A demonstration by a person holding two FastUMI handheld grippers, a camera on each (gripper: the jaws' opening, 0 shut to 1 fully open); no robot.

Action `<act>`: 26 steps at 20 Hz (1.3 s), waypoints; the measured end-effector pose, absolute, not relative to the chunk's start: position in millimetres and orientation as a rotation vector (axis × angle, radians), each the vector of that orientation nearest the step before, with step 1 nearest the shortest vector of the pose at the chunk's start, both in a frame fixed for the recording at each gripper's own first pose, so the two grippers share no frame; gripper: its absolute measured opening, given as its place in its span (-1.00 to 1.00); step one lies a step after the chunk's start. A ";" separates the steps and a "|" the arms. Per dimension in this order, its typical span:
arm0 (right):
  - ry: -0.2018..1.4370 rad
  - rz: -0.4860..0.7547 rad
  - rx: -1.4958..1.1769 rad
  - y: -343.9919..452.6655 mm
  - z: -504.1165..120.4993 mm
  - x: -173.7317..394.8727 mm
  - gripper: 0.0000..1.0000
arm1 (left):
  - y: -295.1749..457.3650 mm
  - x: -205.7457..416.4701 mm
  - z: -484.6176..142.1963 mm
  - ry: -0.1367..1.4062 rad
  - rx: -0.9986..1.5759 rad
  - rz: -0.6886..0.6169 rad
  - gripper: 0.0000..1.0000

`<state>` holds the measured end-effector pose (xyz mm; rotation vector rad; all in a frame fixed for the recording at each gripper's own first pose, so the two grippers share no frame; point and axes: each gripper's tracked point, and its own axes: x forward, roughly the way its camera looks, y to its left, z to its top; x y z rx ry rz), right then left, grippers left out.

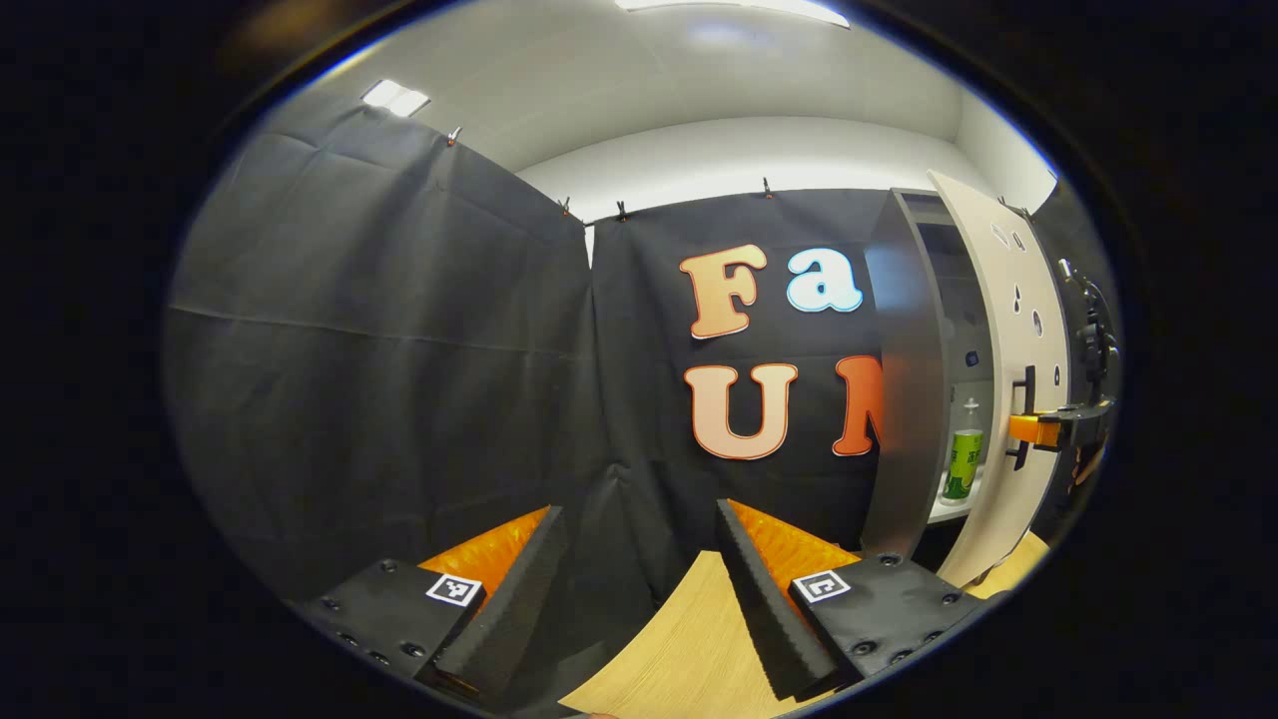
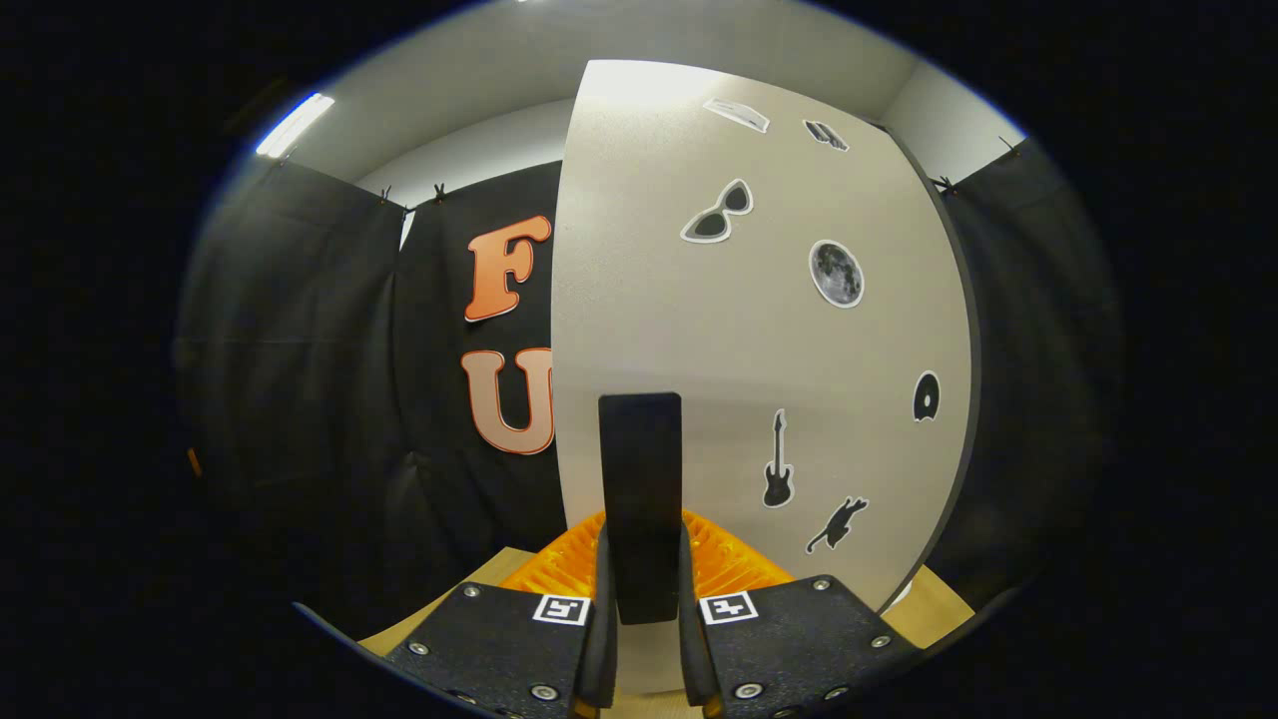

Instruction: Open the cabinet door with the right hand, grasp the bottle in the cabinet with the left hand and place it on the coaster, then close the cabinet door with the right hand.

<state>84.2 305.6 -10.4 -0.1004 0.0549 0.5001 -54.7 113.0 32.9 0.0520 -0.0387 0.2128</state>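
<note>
A tall grey cabinet (image 1: 904, 399) stands at the right of the left gripper view, its pale door (image 1: 1003, 330) swung partly open. Inside, a green bottle (image 1: 963, 461) with a white pump top stands on a white shelf. My left gripper (image 1: 639, 589) is open, well to the left of the cabinet and low over the wooden table (image 1: 679, 649). In the right gripper view my right gripper (image 2: 641, 589) is shut on the door's black handle (image 2: 640, 469), with the sticker-covered door (image 2: 759, 330) close in front. The right gripper (image 1: 1048, 429) also shows at the handle in the left gripper view.
Black cloth walls (image 1: 379, 340) close off the back and left of the booth. The table's light wood surface (image 2: 489, 574) runs beneath the door. Several black stickers (image 2: 836, 272) dot the door's face.
</note>
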 end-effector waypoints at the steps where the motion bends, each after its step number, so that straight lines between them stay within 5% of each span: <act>1: 0.056 0.505 -0.096 298.2 -9.3 76.1 -0.48 | 112.0 -53.1 33.3 -0.041 0.055 0.209 0.92; 19: 0.072 0.402 -0.139 143.7 13.6 -4.2 -0.50 | 47.5 -17.5 33.3 -0.047 0.038 0.054 0.92; 26: 0.068 0.275 -0.141 97.7 20.9 -7.5 -0.73 | -7.7 2.0 30.4 -0.036 0.042 -0.062 0.93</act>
